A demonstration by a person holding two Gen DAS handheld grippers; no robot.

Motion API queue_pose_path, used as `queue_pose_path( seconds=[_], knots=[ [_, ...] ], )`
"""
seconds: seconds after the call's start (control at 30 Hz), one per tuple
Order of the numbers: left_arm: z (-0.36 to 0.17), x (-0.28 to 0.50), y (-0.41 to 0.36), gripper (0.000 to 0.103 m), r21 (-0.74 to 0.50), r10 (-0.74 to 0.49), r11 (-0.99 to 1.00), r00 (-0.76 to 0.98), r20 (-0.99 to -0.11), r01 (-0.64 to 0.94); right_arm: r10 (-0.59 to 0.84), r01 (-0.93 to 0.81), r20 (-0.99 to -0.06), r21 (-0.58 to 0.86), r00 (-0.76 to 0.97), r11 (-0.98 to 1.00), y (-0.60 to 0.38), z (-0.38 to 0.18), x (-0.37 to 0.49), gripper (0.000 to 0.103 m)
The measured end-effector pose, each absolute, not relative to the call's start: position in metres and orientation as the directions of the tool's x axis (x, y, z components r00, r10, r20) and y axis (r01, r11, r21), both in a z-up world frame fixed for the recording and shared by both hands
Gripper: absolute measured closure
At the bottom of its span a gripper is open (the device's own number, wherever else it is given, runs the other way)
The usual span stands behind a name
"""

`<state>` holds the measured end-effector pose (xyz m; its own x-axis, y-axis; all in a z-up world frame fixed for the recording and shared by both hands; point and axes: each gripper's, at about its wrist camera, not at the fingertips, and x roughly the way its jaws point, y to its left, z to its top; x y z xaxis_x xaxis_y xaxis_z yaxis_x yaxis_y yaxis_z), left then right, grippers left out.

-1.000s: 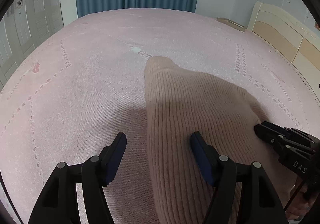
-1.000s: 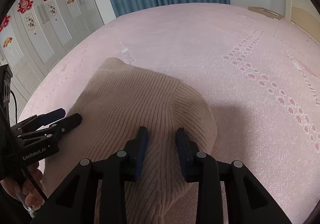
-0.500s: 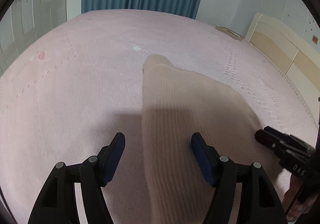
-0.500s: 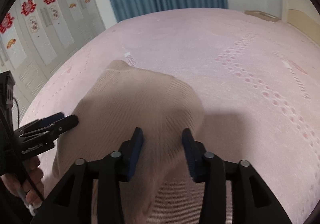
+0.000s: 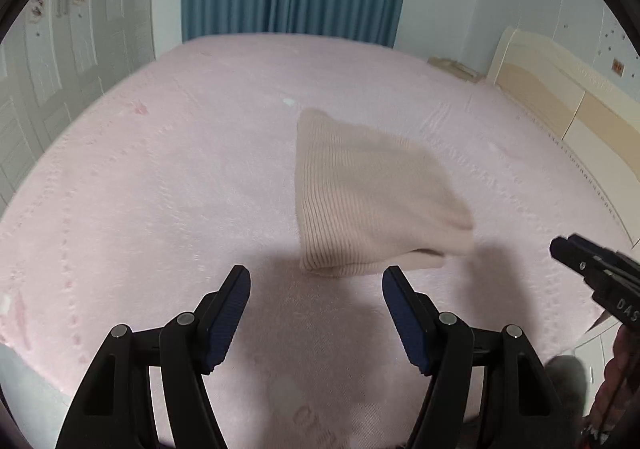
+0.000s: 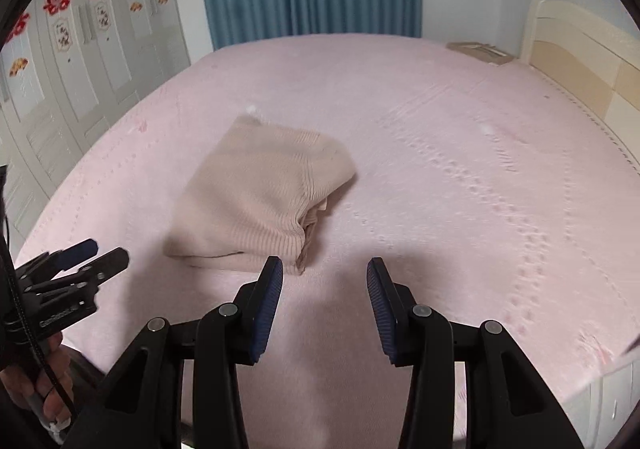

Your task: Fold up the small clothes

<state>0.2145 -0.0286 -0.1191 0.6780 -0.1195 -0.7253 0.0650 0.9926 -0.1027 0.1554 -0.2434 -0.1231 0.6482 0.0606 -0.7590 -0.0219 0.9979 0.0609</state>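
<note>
Left wrist view: the left hand-held gripper [image 5: 316, 289] hangs with its jaws spread wide and nothing between them, just short of the near edge of the sweater [image 5: 372, 201]. The sweater lies folded into a compact bundle on the pink bed [image 5: 160, 185], its layered edge facing the camera. The tip of the right hand-held gripper [image 5: 568, 249] shows at the right margin, apart from the cloth.

Right wrist view: the right hand-held gripper [image 6: 325, 285] is also spread and empty, above bare sheet just right of the bundle's near corner. From here the sweater [image 6: 260, 193] shows stacked layers at its right side, with an inner fold slightly bulging out. The left hand-held gripper [image 6: 100, 255] sits at the lower left, clear of the cloth.

The fold looks essentially made, so the step in hand seems to be letting go and tidying. To do it well, lift both tools straight away from the cloth so no finger drags the top layer. If the bulging inner fold matters, press it in with a closed finger pad from the right side, holding the top flat with the other tool.
</note>
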Motion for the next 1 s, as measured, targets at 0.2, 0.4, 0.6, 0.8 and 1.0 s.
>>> queue_pose_path(
  seconds=[0.2, 0.4, 0.6, 0.8, 1.0],
  knots=[
    [-0.052, 0.167, -0.023, 0.017, -0.127, -0.111, 0.991, 0.744, -0.659, 0.036, 0.07, 0.0, -0.752, 0.093, 0.655, 0.996, -0.243, -0.081, 0.112, 0.05],
    [-0.02, 0.136, -0.032, 0.01, -0.06, -0.059, 0.998, 0.773, -0.631, 0.028, 0.04, 0.005, -0.699, 0.061, 0.714, 0.998, -0.238, -0.053, 0.072, 0.011],
    [-0.011, 0.124, -0.038, 0.01, -0.045, -0.05, 0.999, 0.781, -0.622, 0.028, 0.043, 0.017, -0.689, 0.079, 0.724, 0.997, -0.241, -0.04, 0.053, 0.006],
    [-0.011, 0.113, -0.039, 0.01, -0.043, -0.052, 0.999, 0.782, -0.621, 0.032, 0.047, 0.022, -0.69, 0.09, 0.722, 0.996, -0.245, -0.034, 0.045, 0.006],
    [-0.01, 0.11, -0.046, 0.01, -0.029, -0.049, 0.999, 0.784, -0.619, 0.04, 0.028, 0.034, -0.69, 0.077, 0.723, 0.996, -0.246, -0.03, 0.042, 0.006]
  ],
)
